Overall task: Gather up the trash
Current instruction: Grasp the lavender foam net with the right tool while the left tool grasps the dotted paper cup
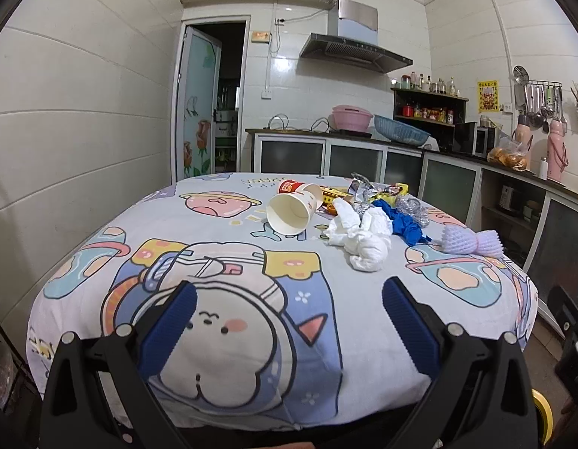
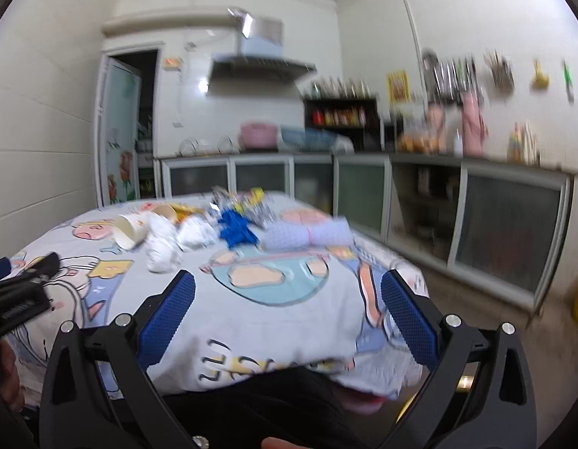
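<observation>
On the far half of the table, over the cartoon cloth, the trash lay in 1 loose pile: a tipped paper cup, crumpled tissue, a blue glove, foil wrappers and a foam fruit net. Both the left gripper and the right gripper hung wide open and empty, well short of the pile. Everything looked light and soft. The cup would likely crush, so its rim seemed the best hold; the tissue could be pinched anywhere.
</observation>
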`<state>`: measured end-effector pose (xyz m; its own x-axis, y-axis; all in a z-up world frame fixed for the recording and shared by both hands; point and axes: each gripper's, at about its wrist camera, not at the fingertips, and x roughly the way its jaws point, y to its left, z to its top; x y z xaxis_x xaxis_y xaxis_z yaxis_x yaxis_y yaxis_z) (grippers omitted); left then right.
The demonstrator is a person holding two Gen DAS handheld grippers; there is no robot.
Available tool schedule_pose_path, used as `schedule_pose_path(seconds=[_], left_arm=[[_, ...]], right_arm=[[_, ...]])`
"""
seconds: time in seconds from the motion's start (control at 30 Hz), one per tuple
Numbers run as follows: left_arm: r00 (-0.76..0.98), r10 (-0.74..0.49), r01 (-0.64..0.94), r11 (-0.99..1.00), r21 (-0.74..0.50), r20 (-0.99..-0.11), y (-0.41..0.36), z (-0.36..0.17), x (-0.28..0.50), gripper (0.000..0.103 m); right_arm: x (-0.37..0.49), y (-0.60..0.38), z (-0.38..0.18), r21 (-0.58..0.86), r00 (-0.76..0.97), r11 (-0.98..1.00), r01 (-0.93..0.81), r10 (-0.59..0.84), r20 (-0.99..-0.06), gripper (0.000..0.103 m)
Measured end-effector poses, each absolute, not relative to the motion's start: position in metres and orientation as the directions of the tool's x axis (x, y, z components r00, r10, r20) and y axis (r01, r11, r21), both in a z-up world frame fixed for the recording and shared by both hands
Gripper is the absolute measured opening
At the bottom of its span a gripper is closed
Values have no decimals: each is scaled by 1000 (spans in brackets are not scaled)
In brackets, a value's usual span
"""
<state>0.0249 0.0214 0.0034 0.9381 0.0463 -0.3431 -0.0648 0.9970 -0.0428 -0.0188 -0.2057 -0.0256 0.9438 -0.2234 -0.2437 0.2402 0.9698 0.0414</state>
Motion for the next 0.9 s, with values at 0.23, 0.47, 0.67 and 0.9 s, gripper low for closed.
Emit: schedule_pose_path(seconds=[0.23, 0.47, 0.67, 0.9], left_arm=[[888, -66, 61, 998, -26, -455, 36, 19, 82, 96], [803, -132, 119, 991, -60, -581, 54, 21, 147, 96], [769, -85, 148, 988, 46, -633, 60, 24, 197, 96], [676, -59, 157, 985, 66, -734, 78, 14, 273, 96]], right_arm=[[34, -258, -19, 150, 918, 976, 158, -89, -385, 95], [110, -289, -13, 225, 841, 974, 7, 116, -528, 95], [159, -291, -8, 178, 822, 983, -43, 136, -552, 95], [218, -302, -18, 178, 756, 979, -104, 194, -625, 95]])
